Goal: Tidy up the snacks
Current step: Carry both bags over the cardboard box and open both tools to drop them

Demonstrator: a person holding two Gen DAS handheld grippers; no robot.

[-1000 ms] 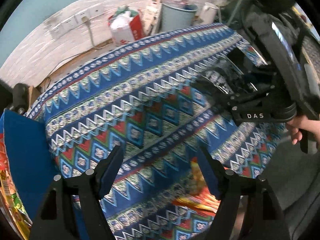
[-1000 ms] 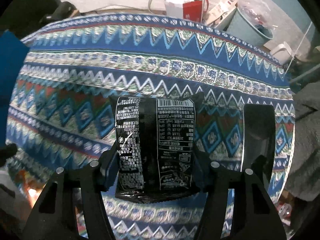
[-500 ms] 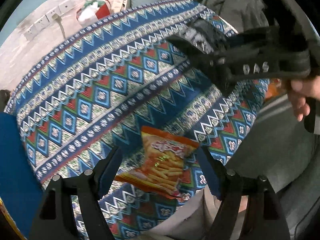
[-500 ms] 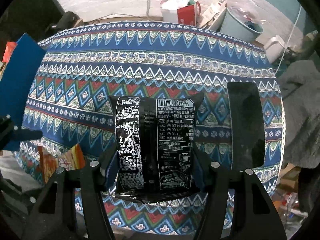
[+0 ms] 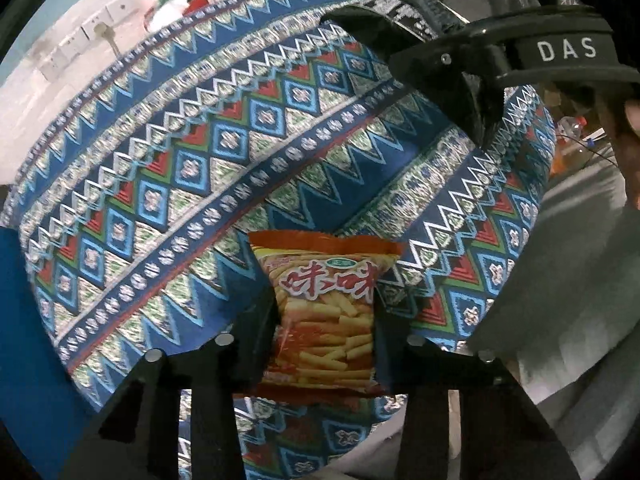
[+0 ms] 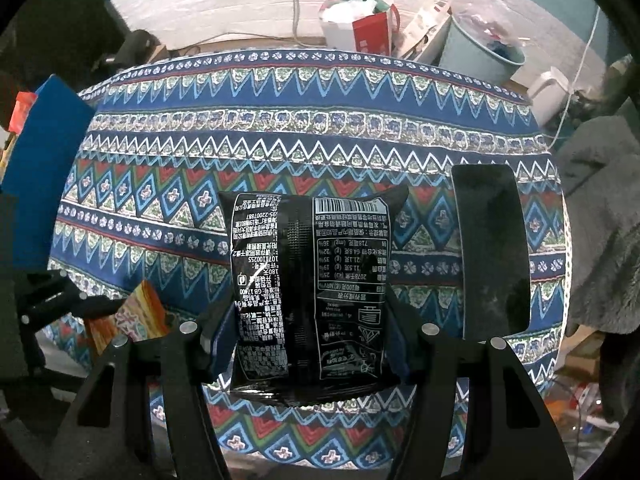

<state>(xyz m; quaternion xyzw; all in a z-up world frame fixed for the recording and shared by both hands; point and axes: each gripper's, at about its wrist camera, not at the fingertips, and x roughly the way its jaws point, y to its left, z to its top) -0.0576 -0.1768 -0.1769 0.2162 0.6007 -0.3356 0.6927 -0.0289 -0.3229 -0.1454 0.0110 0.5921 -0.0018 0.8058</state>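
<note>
Your left gripper (image 5: 324, 328) was clamped on the orange snack bag (image 5: 326, 312), which stood upright between its two fingers with the printed front facing the camera and its top seam pointing away from you. The bag sat squeezed at its waist, above the near edge of the patterned tablecloth (image 5: 208, 168). Ahead and to the right of that gripper, your right gripper (image 5: 404, 24) reached in over the cloth from the right, its body marked DAS, with your right hand (image 5: 632, 152) just visible at the frame's edge.

Your right gripper (image 6: 310, 344) was closed around the black snack packet (image 6: 308, 292), held upright with its back panel of white print and barcode toward the camera. The fingers (image 6: 218, 344) pressed the packet's lower half from both sides. Just to the right of that gripper a black tray (image 6: 492, 248) lay flat on the cloth. To its lower left, the left gripper (image 6: 120, 312) came in low with the orange bag showing at its tip. A blue box (image 6: 40, 140) stood at the far left edge of the table.
</note>
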